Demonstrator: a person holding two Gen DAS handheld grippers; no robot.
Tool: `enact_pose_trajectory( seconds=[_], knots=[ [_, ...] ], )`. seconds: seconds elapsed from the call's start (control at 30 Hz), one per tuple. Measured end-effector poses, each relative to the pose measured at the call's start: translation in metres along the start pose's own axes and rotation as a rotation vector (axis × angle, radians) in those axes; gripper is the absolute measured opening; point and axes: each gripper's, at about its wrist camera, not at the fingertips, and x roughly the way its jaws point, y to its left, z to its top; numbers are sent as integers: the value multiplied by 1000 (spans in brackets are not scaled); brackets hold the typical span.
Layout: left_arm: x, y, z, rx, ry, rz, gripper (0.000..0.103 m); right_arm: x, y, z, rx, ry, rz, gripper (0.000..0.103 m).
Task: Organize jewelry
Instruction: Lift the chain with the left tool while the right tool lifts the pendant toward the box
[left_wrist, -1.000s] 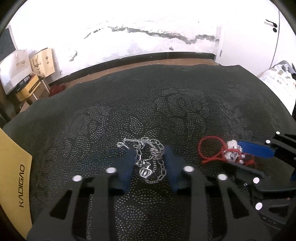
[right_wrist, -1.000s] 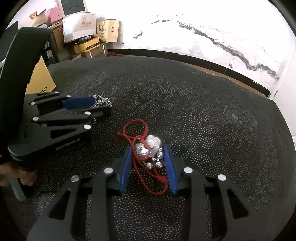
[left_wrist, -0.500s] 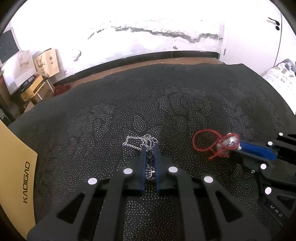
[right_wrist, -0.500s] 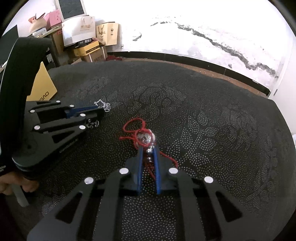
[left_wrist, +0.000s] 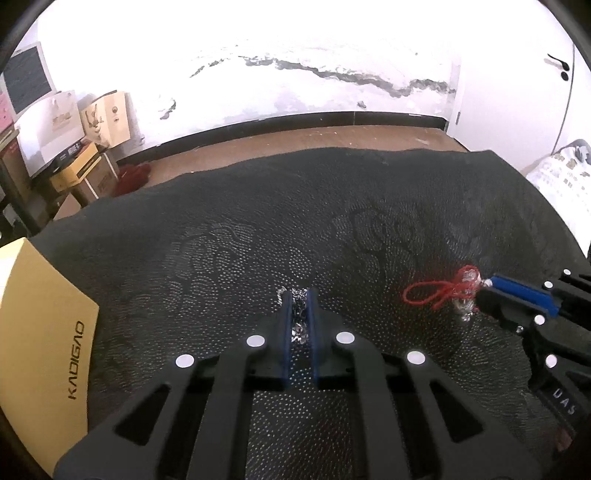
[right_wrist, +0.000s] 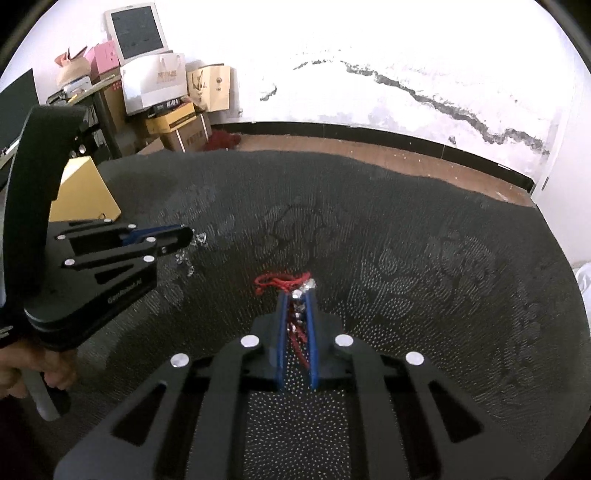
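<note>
Your left gripper (left_wrist: 299, 295) pinches the silver chain (left_wrist: 297, 325) between narrow fingers, your right gripper (right_wrist: 295, 295) pinches the red cord bracelet (right_wrist: 282, 282), both over the black cloth's (left_wrist: 221, 240) middle.

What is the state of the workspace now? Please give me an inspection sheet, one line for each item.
Surface: black cloth with a dotted pattern covers the table.
Job's things: silver chain bunched between the left gripper's fingers; red cord bracelet with silver charms, partly between the right gripper's fingers, its loop sticking out in front.
Clutter: yellow KADIGAO box at the cloth's left edge.
Grippers: left gripper shut on the silver chain; right gripper shut on the red cord bracelet.
Cables: nothing seen.
Surroundings: white wall with a dark crack; stacked cartons and bags by the wall; old monitor; wooden floor.
</note>
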Motion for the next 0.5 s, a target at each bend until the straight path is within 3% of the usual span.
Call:
enact_pose_trajectory(
  seconds=[0.5],
  knots=[
    [-79,28,13,-34,-21,17,7,-86,39,44,-33,-108,20,10]
  ],
)
